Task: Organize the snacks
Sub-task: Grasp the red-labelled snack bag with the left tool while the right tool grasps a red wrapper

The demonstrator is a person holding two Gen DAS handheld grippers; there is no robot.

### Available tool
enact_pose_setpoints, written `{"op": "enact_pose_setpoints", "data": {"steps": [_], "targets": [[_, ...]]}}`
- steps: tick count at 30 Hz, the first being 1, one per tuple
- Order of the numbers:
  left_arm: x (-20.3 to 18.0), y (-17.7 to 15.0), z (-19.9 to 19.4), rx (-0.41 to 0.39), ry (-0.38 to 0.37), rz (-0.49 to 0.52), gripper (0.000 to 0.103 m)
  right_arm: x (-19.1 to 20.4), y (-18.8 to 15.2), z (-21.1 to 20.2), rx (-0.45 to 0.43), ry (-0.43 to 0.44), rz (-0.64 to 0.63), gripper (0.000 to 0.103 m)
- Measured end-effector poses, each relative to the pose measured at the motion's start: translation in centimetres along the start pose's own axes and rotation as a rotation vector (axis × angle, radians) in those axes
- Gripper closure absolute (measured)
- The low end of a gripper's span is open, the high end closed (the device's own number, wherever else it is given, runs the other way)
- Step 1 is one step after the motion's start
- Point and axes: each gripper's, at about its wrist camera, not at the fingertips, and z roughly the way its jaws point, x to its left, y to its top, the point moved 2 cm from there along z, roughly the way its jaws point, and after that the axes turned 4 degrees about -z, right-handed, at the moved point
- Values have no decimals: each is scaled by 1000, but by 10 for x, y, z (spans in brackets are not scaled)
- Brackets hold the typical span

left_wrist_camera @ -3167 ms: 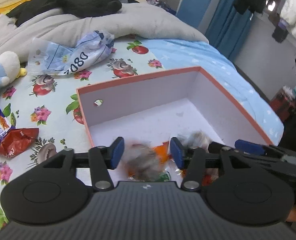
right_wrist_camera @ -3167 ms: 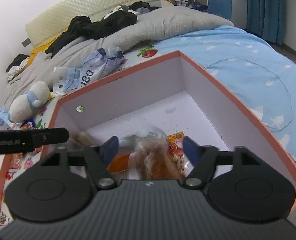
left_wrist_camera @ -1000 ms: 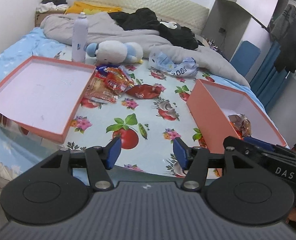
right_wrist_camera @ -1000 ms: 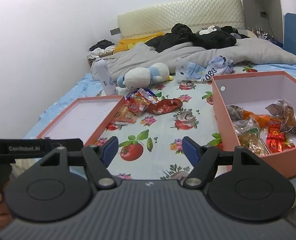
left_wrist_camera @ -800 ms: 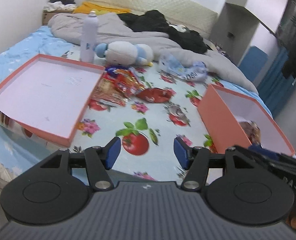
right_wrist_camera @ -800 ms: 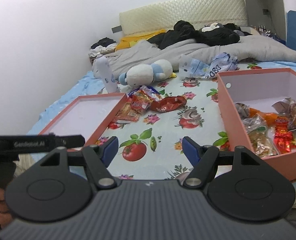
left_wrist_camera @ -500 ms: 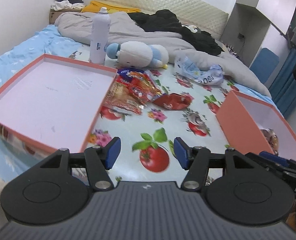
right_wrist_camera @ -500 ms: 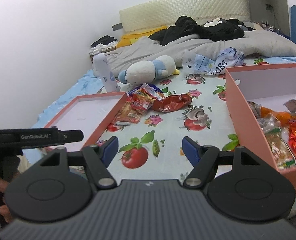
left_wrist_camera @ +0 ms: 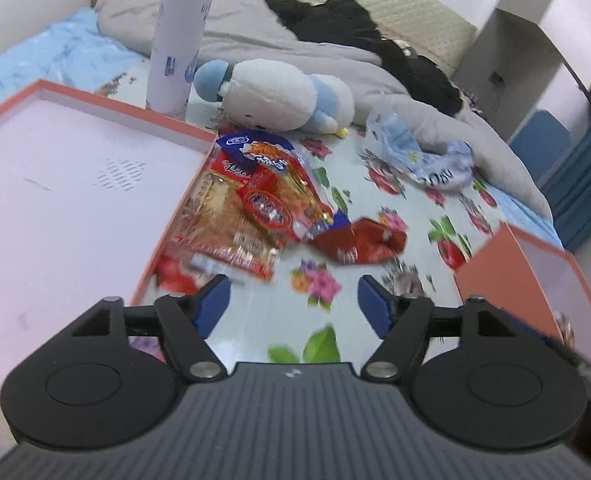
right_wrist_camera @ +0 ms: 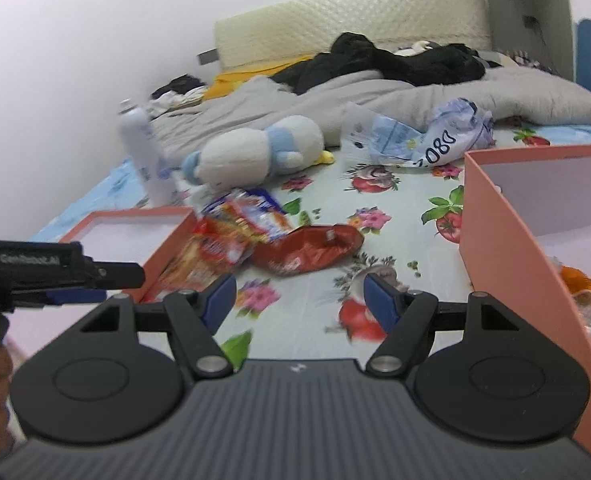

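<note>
Spread across a floral-sheeted bed [left_wrist_camera: 335,344], loose snack packets [left_wrist_camera: 255,208] are heaped against the lid's [left_wrist_camera: 75,184] edge, awaiting transfer to the box [right_wrist_camera: 507,240]. Both left tongs [left_wrist_camera: 293,304] and right tongs [right_wrist_camera: 299,300], just widened and empty, are aimed at the heap for a fresh pick-up.

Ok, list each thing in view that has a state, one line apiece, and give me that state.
left gripper: open, nothing between the jaws, which have just been opening.
right gripper: open, empty, jaws just been opening too.
deep box: uncovered, snacks inside.
shallow lid: lying open side up, nothing in it.
snack packets: loose pile beside the lid.
red packet: crumpled, lying apart.
white bottle: upright.
plush toy: on its side.
</note>
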Motion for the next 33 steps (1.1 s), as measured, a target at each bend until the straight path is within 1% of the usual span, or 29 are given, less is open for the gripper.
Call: {"op": "enact_pose_setpoints", "data": {"steps": [1, 4, 7, 9, 11, 13, 15, 17, 19, 21, 23, 25, 26, 27, 29, 30, 32, 33], "targets": [[0, 4, 10, 10, -3, -19, 24, -4, 1, 10, 0, -18, 22, 23], [-2, 17, 40, 32, -13, -55, 24, -17, 1, 39, 3, -34, 84, 23], [-7, 28, 65, 39, 1, -68, 24, -27, 0, 65, 3, -48, 118, 23], [-10, 34, 79, 34, 17, -58, 24, -32, 0, 82, 8, -63, 136, 25], [-11, 41, 92, 34, 34, -54, 24, -34, 2, 97, 14, -66, 147, 31], [-12, 45, 106, 44, 53, -46, 24, -36, 3, 110, 18, -67, 149, 35], [-11, 49, 120, 50, 78, -37, 24, -35, 2, 122, 28, -64, 147, 48], [-9, 51, 129, 51, 99, -21, 24, -34, 1, 131, 34, -66, 142, 48], [-13, 50, 134, 42, 114, 34, 24, -34, -1, 137, 37, -74, 132, 49], [-16, 49, 140, 38, 111, 66, 24, -35, -1, 142, 40, -76, 141, 60], [-15, 45, 146, 48, 108, 68, 24, -36, -2, 144, 33, -62, 153, 67], [-16, 42, 153, 56, 117, 86, 25, -35, -1, 145, 40, -50, 146, 70], [-18, 40, 154, 49, 124, 117, 27, -34, 1, 146, 48, -43, 138, 74], [-20, 38, 155, 45, 137, 155, 33, -34, 2, 147, 53, -42, 130, 74], [-22, 34, 156, 37, 160, 196, 38, -34, 3, 148, 59, -38, 125, 76], [-22, 33, 156, 36, 157, 198, 43, -35, 4, 148, 61, -37, 129, 77], [-21, 33, 156, 41, 149, 186, 49, -36, 5, 147, 66, -39, 131, 78], [-20, 33, 156, 42, 149, 186, 56, -36, 5, 146, 65, -40, 131, 79]]}}
